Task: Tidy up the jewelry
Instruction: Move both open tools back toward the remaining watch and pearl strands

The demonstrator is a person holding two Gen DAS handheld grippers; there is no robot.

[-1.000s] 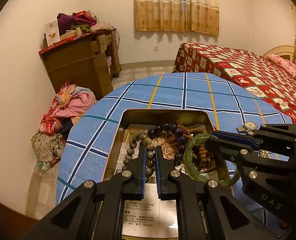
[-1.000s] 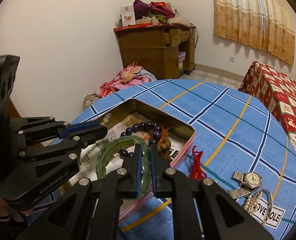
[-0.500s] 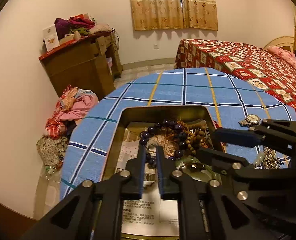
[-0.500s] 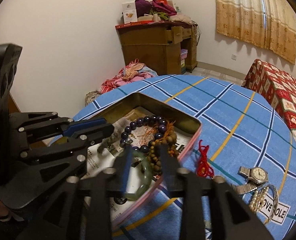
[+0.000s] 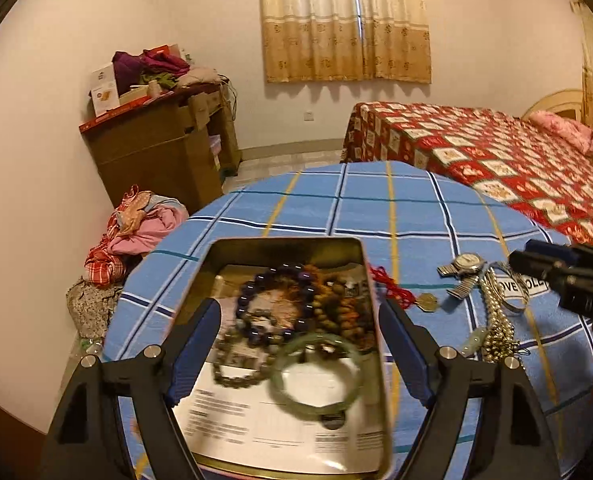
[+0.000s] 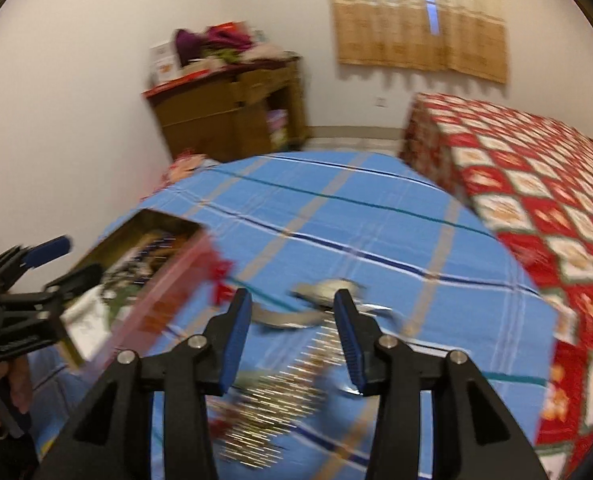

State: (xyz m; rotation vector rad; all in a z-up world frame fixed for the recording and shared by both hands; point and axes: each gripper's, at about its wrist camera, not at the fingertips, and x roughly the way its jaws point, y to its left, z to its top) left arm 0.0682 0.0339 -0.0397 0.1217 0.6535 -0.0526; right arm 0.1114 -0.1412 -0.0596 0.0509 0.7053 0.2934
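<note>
The left claw is spreading to its widest, nothing pressed by its pads; the tin lies between and just beyond its fingers, with the green bangle flat on the paper lining, nearest the claw, and the bead bracelets piled farther in. The right claw is partly apart and widening, empty, over the loose pieces on the surface: the watch just past its tips and the pearl strand beneath and between its fingers. That view is smeared, so fine detail is lost. The likely trouble: a close on the pearls could catch the watch strap or the red cord beside the tin, dragging a tangle along; a shallow pinch may also let the strand slip out. The strand's long axis runs from near the right claw's base diagonally away toward the watch, roughly along the fingers; the watch strap lies crosswise to them.
</note>
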